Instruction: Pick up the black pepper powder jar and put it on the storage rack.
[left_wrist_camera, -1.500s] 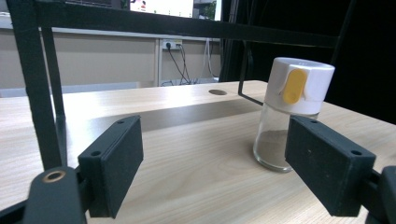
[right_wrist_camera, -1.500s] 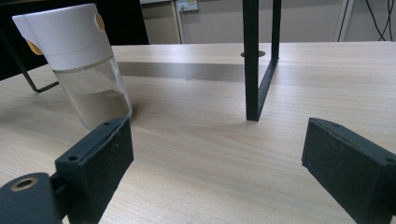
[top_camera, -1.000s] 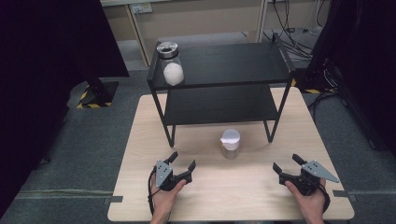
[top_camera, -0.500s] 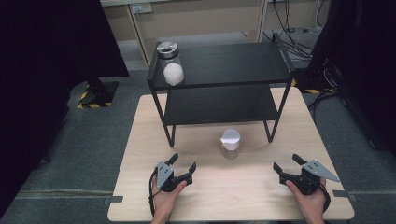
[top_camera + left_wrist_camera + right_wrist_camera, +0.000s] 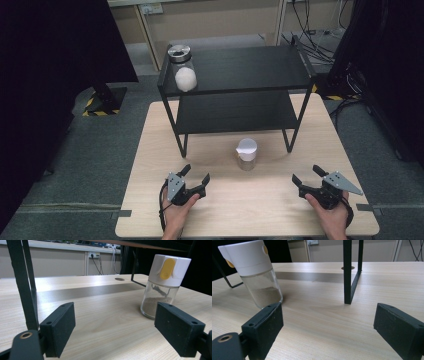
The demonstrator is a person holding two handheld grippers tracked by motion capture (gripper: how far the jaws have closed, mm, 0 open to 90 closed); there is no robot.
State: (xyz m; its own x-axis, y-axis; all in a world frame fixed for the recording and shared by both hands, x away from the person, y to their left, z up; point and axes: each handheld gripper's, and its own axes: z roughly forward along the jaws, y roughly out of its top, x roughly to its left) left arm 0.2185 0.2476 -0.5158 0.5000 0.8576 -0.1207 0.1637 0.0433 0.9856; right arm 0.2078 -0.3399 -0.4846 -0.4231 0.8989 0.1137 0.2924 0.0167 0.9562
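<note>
A small glass jar with a white lid and yellow tab stands on the wooden table just in front of the black shelf unit; brownish powder lies in its bottom. On the shelf's top left corner stands a glass jar with a metal lid and white contents. My left gripper rests open near the table's front left, with the small jar ahead and right of its jaws. My right gripper rests open at the front right, and the jar is ahead to its left.
The shelf's front legs stand on the table between the grippers and the back. Bare wood lies between the two grippers. Grey floor surrounds the table, with cables behind.
</note>
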